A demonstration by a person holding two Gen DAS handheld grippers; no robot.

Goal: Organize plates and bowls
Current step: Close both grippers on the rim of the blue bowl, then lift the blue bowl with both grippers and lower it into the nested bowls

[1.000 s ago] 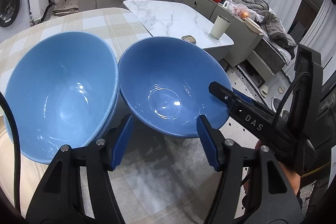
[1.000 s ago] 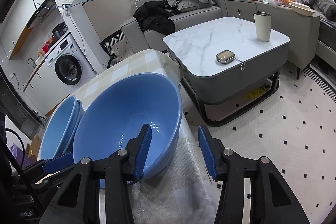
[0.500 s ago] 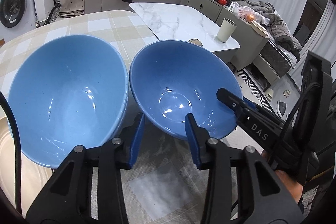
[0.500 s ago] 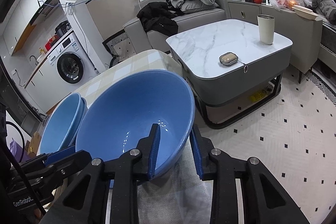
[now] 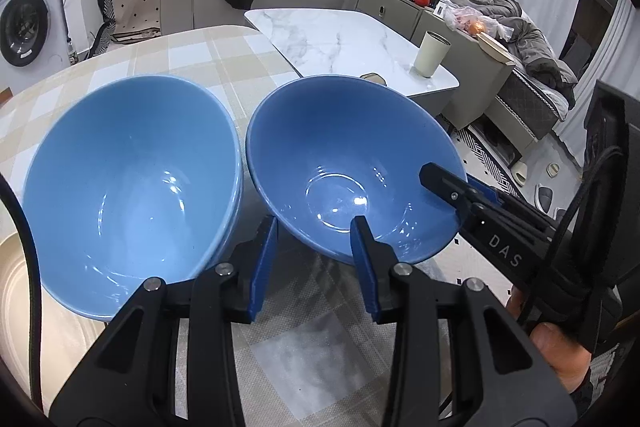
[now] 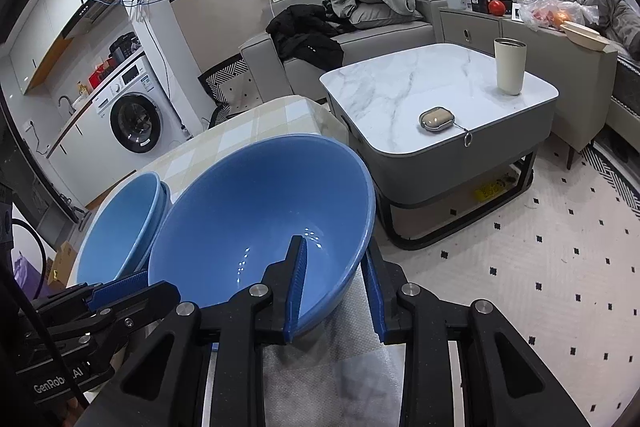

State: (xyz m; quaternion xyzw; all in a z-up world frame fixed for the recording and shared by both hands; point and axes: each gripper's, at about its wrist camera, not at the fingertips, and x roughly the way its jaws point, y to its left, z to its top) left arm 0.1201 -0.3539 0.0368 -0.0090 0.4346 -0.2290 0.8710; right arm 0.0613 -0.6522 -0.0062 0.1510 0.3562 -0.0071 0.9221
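Two blue bowls sit on a checked tablecloth [image 5: 224, 63]. The right bowl [image 5: 348, 167] [image 6: 260, 223] is held on two sides. My left gripper [image 5: 316, 251] is shut on its near rim, one finger inside and one outside. My right gripper [image 6: 336, 283] is shut on its right rim and shows in the left wrist view [image 5: 452, 187]. The left bowl [image 5: 128, 187] [image 6: 120, 223] looks like a nested stack of two and stands free, touching or nearly touching the held bowl.
A cream plate's rim [image 5: 16, 287] lies at the left edge under the stacked bowls. The dining table's right edge is close by. Beyond it stands a marble coffee table [image 6: 432, 99] with a cup [image 6: 509, 67] and a small case [image 6: 436, 119].
Both grippers have closed from open onto the right bowl's rim. The bowl sits slightly higher and further from the camera in the left view.
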